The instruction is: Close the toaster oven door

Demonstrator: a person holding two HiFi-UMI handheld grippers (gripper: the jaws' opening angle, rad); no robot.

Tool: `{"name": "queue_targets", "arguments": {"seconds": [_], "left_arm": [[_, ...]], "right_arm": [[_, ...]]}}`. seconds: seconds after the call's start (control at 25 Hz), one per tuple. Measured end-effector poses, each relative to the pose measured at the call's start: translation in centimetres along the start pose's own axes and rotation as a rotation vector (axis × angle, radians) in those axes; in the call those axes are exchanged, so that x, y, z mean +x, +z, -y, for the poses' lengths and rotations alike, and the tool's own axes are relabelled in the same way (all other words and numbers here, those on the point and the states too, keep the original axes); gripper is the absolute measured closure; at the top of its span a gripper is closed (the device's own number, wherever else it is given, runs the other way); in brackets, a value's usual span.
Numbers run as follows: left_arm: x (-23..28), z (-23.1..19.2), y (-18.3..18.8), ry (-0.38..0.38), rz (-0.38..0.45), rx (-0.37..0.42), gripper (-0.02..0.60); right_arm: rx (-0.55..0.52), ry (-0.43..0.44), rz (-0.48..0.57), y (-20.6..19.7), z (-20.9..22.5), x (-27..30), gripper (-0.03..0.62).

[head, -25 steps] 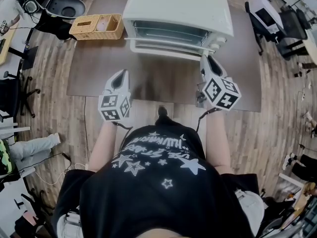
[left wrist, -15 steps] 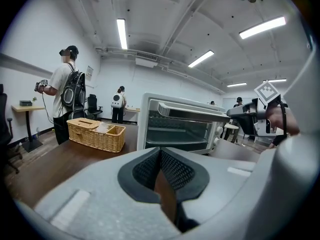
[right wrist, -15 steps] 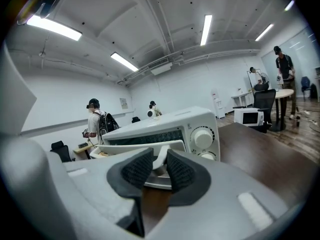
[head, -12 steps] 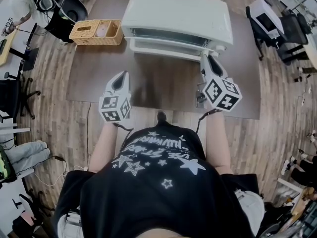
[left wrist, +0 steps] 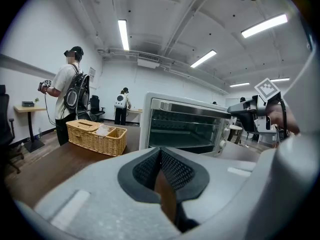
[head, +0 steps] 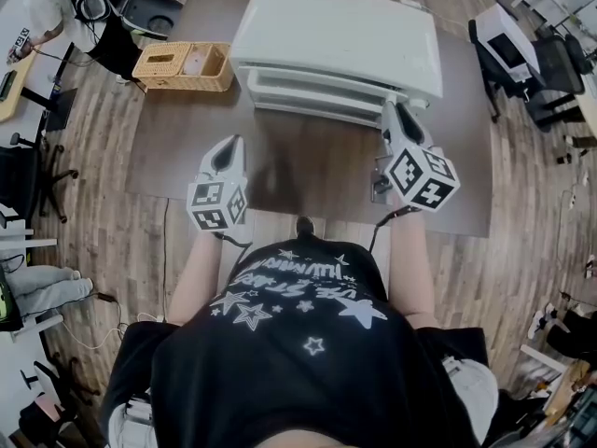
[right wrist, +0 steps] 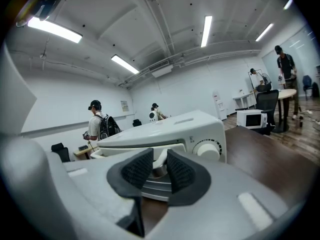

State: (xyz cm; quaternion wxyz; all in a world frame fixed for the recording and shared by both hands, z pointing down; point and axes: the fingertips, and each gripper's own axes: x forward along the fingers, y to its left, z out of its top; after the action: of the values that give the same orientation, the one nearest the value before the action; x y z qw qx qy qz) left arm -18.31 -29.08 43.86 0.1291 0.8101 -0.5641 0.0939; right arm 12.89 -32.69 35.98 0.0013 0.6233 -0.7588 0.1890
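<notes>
Toaster oven door [head: 322, 87]: glass-fronted and raised almost upright against the white toaster oven [head: 340, 31]; in the right gripper view only a narrow dark slit is shown under the oven's top front edge. The oven is set at the far side of a dark brown table [head: 308, 171], with its front turned toward the person. Door handle [head: 317, 106]: a white bar along the door's upper edge. Its right end is clasped between the pads of the right gripper [head: 397, 113], whose jaws are closed on it, just beside the control knob [right wrist: 206, 148]. Left gripper [head: 227, 147]: held low over bare tabletop, well apart from the door and toward its left end, with the jaws closed pad to pad and nothing between them. Wicker basket [head: 182, 62]: placed just beside the oven's left side, near the table's left edge. Open room: a broad bare strip of tabletop is left between the oven's front and the table's near edge, with only the two grippers above it. More bare tabletop is seen to the right of the oven, as far as the right edge. Wooden floor [head: 93, 185]: seen on all sides of the table. Office chair [head: 550, 59]: set beyond the table's right edge.
</notes>
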Motion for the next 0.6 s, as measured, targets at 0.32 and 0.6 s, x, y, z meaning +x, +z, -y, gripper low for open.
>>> {"name": "queue_targets", "arguments": {"seconds": [0.32, 0.6], "left_arm": [[0.58, 0.34, 0.26, 0.017, -0.006, 0.000, 0.571], [0.85, 0.63, -0.44, 0.077, -0.013, -0.002, 0.571]], "right_arm": [[0.000, 0.021, 0.010, 0.65, 0.25, 0.76, 0.503], [-0.009, 0.065, 0.040, 0.94, 0.50, 0.99, 0.500]]}}
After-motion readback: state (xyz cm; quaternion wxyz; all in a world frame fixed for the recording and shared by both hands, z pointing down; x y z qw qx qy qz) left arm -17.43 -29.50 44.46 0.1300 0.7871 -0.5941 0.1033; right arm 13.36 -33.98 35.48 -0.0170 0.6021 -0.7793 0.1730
